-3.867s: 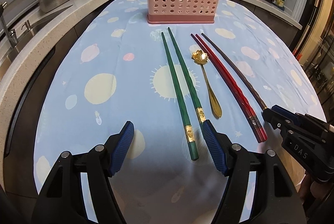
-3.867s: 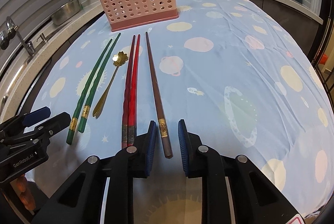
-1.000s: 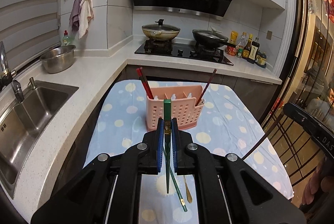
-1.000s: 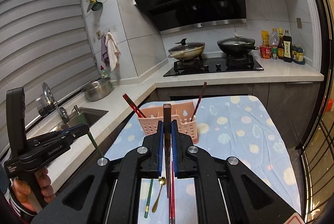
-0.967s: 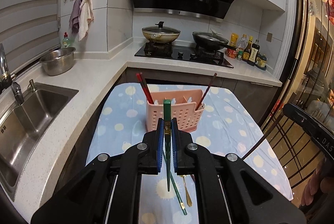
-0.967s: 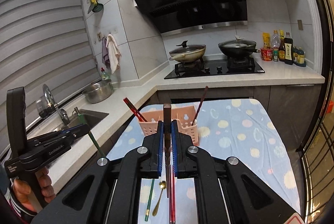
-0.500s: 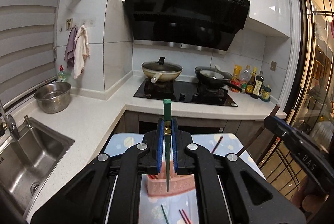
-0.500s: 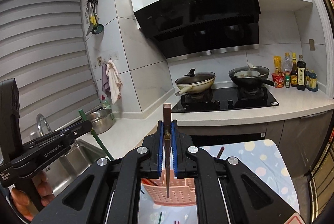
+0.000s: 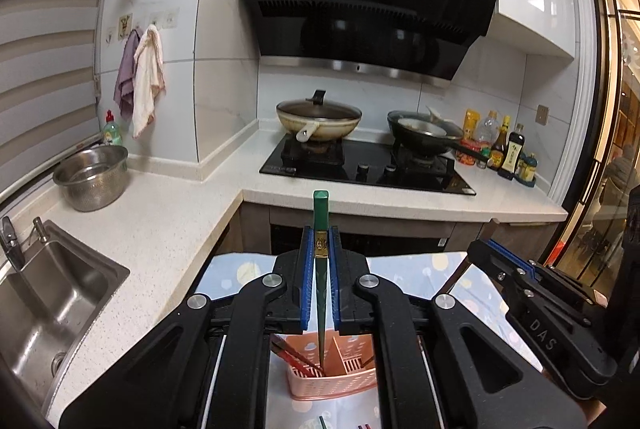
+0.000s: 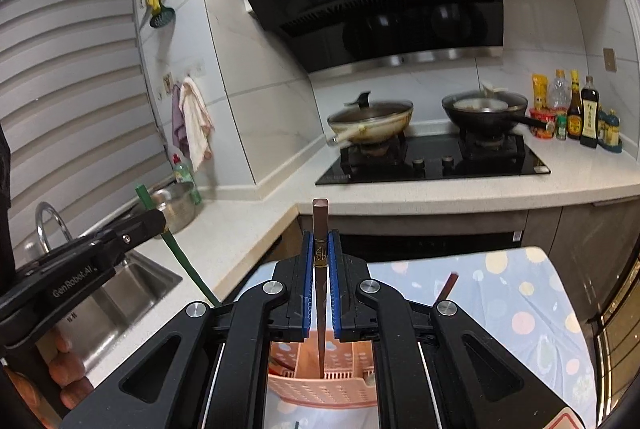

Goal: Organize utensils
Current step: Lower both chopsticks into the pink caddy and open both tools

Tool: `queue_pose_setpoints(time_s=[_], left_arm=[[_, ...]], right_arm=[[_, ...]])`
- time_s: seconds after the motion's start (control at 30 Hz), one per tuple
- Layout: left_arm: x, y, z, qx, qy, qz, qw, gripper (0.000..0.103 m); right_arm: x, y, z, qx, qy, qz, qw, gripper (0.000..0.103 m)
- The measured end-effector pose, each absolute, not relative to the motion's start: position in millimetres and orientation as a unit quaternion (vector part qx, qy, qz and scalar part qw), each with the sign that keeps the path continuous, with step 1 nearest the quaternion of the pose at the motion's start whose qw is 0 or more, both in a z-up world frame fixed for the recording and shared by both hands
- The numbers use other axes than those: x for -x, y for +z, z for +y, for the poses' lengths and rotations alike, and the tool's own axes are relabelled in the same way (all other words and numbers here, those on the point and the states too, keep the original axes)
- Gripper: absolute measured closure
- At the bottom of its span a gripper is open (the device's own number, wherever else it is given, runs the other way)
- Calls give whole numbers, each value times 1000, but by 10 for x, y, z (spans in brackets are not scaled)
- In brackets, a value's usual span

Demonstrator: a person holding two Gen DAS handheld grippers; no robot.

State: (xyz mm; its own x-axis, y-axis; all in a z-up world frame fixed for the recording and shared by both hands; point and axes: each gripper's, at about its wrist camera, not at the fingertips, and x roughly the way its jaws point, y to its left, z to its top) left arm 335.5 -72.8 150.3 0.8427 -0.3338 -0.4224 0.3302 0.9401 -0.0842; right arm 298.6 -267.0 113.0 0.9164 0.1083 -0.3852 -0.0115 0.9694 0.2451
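kitchen; both grippers w/ upright chopsticks (image 9: 320,229) over pink caddy (image 9: 336,381)

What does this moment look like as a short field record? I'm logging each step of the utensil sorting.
left hand-held gripper: shut on green chopstick, held upright, tip down
right hand-held gripper: shut on brown chopstick, held upright, tip down
pink utensil basket: below both grippers, on the blue patterned tablecloth
green chopstick tip: over a basket compartment; contact unclear
basket contents: red chopsticks leaning at left
background: two pans on the stove
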Motion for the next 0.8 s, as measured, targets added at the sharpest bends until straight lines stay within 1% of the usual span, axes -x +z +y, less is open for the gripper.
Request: queue_pose_setpoints(time_s=[0.13, 0.37, 0.4, 0.43, 0.47, 0.5, 0.53, 0.57, 0.63, 0.8], left_arm=[[-3431, 1341, -748, 2, -173, 240, 955, 96], [-3465, 1181, -770, 0, -168, 255, 952, 96], [-3465, 1173, -765, 0, -165, 256, 953, 96], [-3457, 1166, -765, 0, -161, 253, 954, 95], [-3445, 1162, -767, -1, -158, 251, 955, 87], [-3435, 1162, -766, -2, -156, 251, 956, 79], [-3419, 1161, -759, -1, -150, 249, 957, 58], [-3395, 1163, -752, 0, -146, 245, 958, 47], [-3341, 1174, -739, 0, -142, 240, 960, 44], [-3235, 1209, -717, -3, -141, 239, 961, 44]], right_arm=[[-3060, 924, -2683, -121, 26, 224, 967, 96], [-3123, 748, -2676, -115, 23, 244, 963, 96], [-3116, 738, -2678, -114, 21, 244, 963, 94], [-3103, 739, -2675, -111, 16, 240, 964, 85], [-3081, 744, -2668, -106, 11, 237, 966, 79], [-3054, 754, -2665, -106, 9, 232, 967, 65], [-3029, 769, -2670, -106, 7, 227, 968, 57], [-2999, 784, -2671, -106, 5, 223, 969, 56], [-2948, 816, -2671, -105, 6, 220, 970, 56], [-2798, 875, -2668, -107, 8, 213, 971, 55]])
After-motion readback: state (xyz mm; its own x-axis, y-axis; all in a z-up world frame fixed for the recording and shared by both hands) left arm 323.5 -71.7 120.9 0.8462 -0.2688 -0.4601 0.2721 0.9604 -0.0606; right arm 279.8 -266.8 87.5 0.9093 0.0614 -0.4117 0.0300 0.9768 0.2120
